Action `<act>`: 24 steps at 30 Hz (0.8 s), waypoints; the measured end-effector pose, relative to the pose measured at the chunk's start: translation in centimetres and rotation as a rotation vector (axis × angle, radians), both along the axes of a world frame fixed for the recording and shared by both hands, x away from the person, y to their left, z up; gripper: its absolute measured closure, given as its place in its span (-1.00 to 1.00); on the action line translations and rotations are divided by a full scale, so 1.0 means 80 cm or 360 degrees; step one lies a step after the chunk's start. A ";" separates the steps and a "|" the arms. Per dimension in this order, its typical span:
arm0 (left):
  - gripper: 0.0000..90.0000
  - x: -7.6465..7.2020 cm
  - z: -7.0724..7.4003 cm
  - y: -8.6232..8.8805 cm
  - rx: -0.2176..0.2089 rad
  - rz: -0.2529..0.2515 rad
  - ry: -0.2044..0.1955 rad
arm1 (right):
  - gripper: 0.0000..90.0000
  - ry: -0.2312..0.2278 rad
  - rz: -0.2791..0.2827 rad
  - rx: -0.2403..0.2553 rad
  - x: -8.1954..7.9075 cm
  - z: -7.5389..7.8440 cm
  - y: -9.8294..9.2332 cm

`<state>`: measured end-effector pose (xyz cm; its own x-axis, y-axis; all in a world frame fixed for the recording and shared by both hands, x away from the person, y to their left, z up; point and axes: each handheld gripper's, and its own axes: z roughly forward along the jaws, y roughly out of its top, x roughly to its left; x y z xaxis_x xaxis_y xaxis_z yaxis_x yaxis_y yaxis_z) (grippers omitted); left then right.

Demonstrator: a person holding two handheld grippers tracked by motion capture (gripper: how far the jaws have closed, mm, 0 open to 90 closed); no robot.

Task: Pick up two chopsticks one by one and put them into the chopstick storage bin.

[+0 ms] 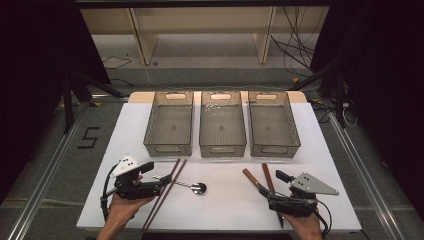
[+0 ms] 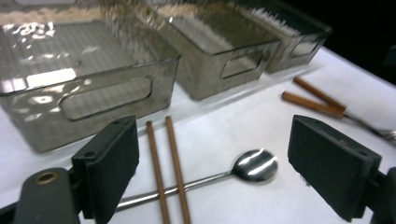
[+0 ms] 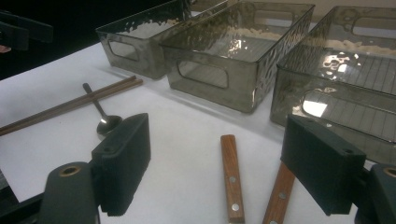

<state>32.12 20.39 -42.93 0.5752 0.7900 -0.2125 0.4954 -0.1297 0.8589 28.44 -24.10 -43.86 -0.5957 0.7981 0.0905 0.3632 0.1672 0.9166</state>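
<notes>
A pair of brown chopsticks (image 1: 165,192) lies slanted on the white table (image 1: 225,207) at front left. A metal spoon (image 1: 198,188) crosses them, its handle pointing left. My left gripper (image 1: 155,178) stands open just left of the chopsticks. In the left gripper view the chopsticks (image 2: 168,168) and spoon (image 2: 254,165) lie between the wide jaws of that gripper (image 2: 219,156). Two wooden-handled utensils (image 1: 260,179) lie at front right, with my right gripper (image 1: 272,183) open over them. The right gripper view shows both handles (image 3: 231,177) between its jaws.
Three see-through grey bins stand in a row at the back of the table: left bin (image 1: 168,148), middle bin (image 1: 222,149), right bin (image 1: 274,148). All look empty. Bare white table lies between the bins and the utensils. Dark floor and cables surround the table.
</notes>
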 end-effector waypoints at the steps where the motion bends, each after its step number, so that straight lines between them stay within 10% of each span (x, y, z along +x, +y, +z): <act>1: -0.64 0.002 0.001 0.000 0.0042 -0.0005 0.0035 | -0.45 0.0002 -0.0001 0.0001 0.000 0.000 0.000; 12: -0.56 0.031 0.007 -0.003 0.0407 0.0020 0.0472 | -0.45 0.0013 0.0013 -0.0006 0.001 -0.001 0.002; 24: -0.16 0.051 -0.002 -0.021 0.0654 -0.0097 0.0680 | -0.45 0.0014 0.0032 -0.0009 0.001 -0.001 0.003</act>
<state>36.16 18.71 -43.09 0.5531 0.8246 -0.1188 0.7672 -0.4486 0.4584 28.48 -23.84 -43.93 -0.6107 0.7866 0.0914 0.3679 0.1796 0.9124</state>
